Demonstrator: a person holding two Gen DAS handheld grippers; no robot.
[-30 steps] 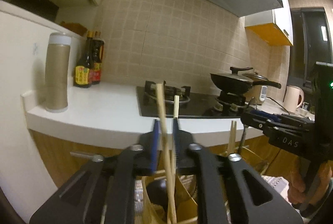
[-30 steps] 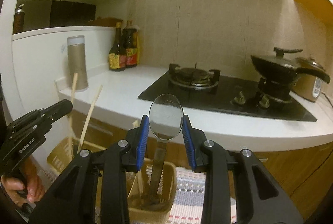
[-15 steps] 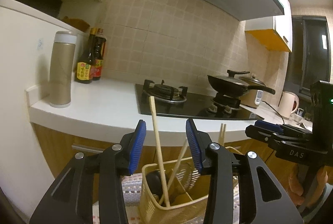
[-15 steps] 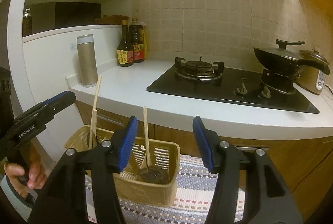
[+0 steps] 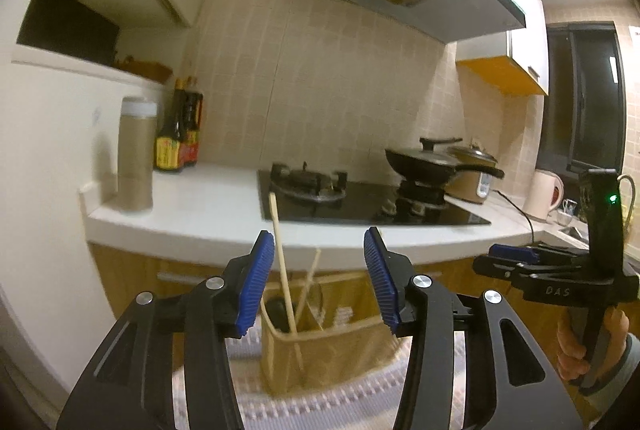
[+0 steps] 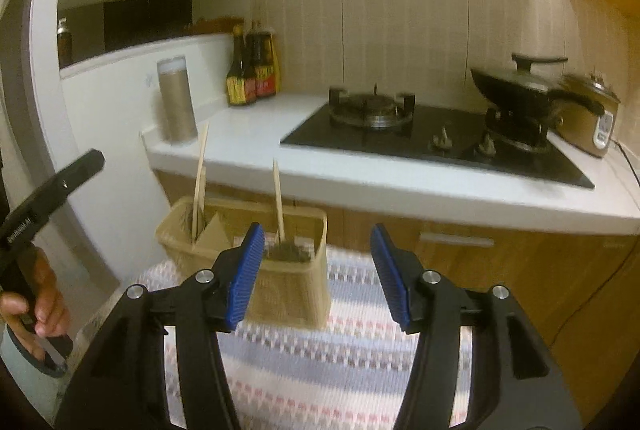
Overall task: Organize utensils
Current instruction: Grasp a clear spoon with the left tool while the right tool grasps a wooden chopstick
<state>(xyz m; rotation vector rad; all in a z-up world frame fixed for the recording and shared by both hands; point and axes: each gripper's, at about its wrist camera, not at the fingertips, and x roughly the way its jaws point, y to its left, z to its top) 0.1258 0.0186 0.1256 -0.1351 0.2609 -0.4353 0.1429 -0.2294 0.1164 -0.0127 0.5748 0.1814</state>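
White kitchen countertop up back, tan woven plastic basket on the striped rug, wooden chopsticks standing inside. Left gripper and right gripper both spread wide, holding nothing.

Your left wrist camera looks forward along its fingers, low and near the tan plastic utensil basket, facing the white kitchen counter. Your right wrist camera sits slightly higher and farther back, facing the same counter. Both views share the basket, black gas hob and striped woven mat.
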